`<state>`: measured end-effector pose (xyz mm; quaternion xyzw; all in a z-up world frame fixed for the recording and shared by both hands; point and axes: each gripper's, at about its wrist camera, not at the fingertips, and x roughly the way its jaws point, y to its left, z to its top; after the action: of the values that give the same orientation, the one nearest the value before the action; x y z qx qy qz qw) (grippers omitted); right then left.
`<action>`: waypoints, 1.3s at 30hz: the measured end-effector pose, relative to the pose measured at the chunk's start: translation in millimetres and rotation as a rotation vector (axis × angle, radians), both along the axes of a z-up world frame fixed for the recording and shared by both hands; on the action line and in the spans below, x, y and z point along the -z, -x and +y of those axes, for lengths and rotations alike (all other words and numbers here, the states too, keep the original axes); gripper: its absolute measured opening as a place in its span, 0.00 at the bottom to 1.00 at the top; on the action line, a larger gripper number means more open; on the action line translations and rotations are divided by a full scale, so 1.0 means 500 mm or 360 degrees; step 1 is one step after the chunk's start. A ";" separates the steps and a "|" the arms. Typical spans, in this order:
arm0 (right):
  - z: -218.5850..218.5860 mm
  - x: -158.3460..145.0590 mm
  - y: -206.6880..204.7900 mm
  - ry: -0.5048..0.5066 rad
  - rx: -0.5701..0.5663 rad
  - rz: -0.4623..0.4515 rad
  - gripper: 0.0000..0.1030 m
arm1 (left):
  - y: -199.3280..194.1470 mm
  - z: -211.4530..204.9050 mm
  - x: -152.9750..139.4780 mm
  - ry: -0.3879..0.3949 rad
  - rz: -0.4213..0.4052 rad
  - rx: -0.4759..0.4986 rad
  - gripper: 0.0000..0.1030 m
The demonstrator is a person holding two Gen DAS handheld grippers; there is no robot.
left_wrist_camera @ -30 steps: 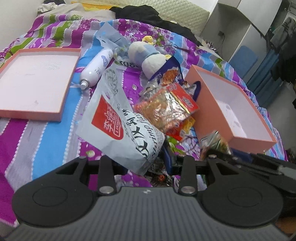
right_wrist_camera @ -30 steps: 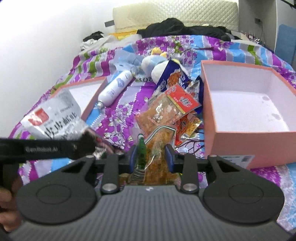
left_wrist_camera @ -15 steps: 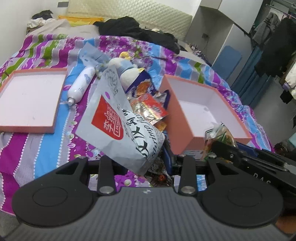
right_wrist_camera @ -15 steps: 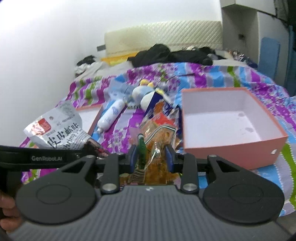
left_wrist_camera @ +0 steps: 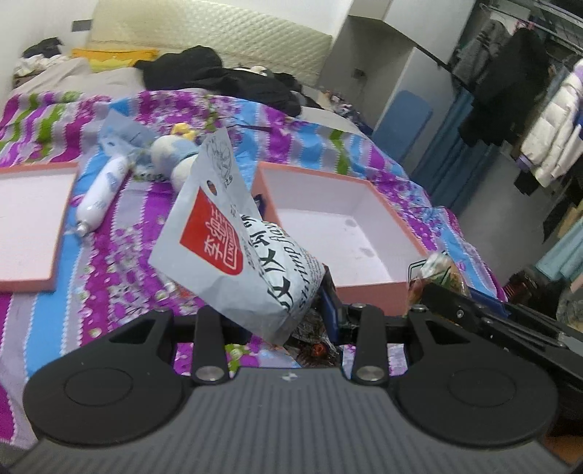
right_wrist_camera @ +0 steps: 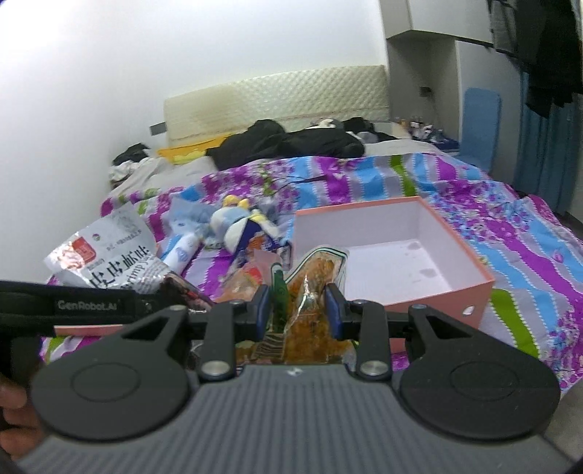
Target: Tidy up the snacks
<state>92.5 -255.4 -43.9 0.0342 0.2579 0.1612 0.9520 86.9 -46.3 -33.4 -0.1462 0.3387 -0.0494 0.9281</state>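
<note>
Left gripper [left_wrist_camera: 291, 313] pinches shrimp bag [left_wrist_camera: 233, 251]; right gripper [right_wrist_camera: 299, 310] pinches orange snack pack [right_wrist_camera: 313, 291], both near pink box [right_wrist_camera: 448, 302].

A bed [right_wrist_camera: 473, 204] fills most of the room, spread with a striped quilt [left_wrist_camera: 364, 146] in purple, blue, green and grey. A cream padded headboard [right_wrist_camera: 273, 98] stands against a plain white wall [right_wrist_camera: 182, 54]. Dark clothes [right_wrist_camera: 291, 140] lie heaped near the pillows, beside a yellow cloth [left_wrist_camera: 109, 60]. White cupboards [left_wrist_camera: 393, 47] rise at the bed's far corner, with a blue panel [right_wrist_camera: 481, 124] leaning below. Coats [left_wrist_camera: 510, 80] hang from a rail [left_wrist_camera: 528, 16]. The light is even and cool.
</note>
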 end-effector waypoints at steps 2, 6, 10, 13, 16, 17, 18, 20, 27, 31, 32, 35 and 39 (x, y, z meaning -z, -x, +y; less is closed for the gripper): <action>-0.016 -0.001 -0.014 -0.0007 0.0024 0.0001 0.34 | -0.022 -0.019 -0.005 -0.0018 -0.0002 0.0034 0.40; -0.045 -0.001 -0.052 0.0004 0.0054 -0.0007 0.34 | -0.077 -0.047 -0.013 -0.0038 0.0000 0.0066 0.40; -0.068 0.000 -0.108 0.0007 0.0073 -0.0007 0.34 | -0.153 -0.071 -0.015 -0.0057 0.0018 0.0092 0.40; -0.083 0.005 -0.156 0.0013 0.0078 -0.0002 0.34 | -0.219 -0.088 -0.010 -0.0068 0.0036 0.0110 0.41; -0.096 0.013 -0.212 0.0015 0.0077 0.0005 0.34 | -0.289 -0.101 -0.004 -0.0091 0.0062 0.0122 0.40; -0.099 0.014 -0.229 0.0018 0.0078 0.0005 0.34 | -0.313 -0.105 -0.002 -0.0093 0.0066 0.0124 0.40; -0.103 0.016 -0.246 0.0020 0.0074 0.0001 0.34 | -0.337 -0.108 0.001 -0.0095 0.0070 0.0126 0.41; -0.110 0.023 -0.279 0.0021 0.0066 -0.0002 0.34 | -0.386 -0.120 0.010 -0.0102 0.0079 0.0138 0.41; -0.127 0.093 -0.389 0.0026 0.0059 0.0082 0.34 | -0.525 -0.164 0.059 -0.0154 0.0165 0.0205 0.41; -0.130 0.149 -0.434 0.0027 0.0072 0.0188 0.34 | -0.582 -0.171 0.102 -0.0160 0.0237 0.0234 0.41; -0.130 0.164 -0.442 0.0033 0.0075 0.0210 0.34 | -0.593 -0.172 0.113 -0.0160 0.0251 0.0238 0.41; -0.127 0.198 -0.464 0.0047 0.0082 0.0269 0.35 | -0.608 -0.172 0.143 -0.0170 0.0276 0.0225 0.41; -0.129 0.222 -0.480 0.0037 0.0116 0.0334 0.39 | -0.624 -0.172 0.160 -0.0168 0.0295 0.0239 0.41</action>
<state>332.4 -319.7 -154.9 0.0491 0.3567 0.1191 0.9253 398.9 -132.3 -113.6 -0.0753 0.4353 -0.0871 0.8929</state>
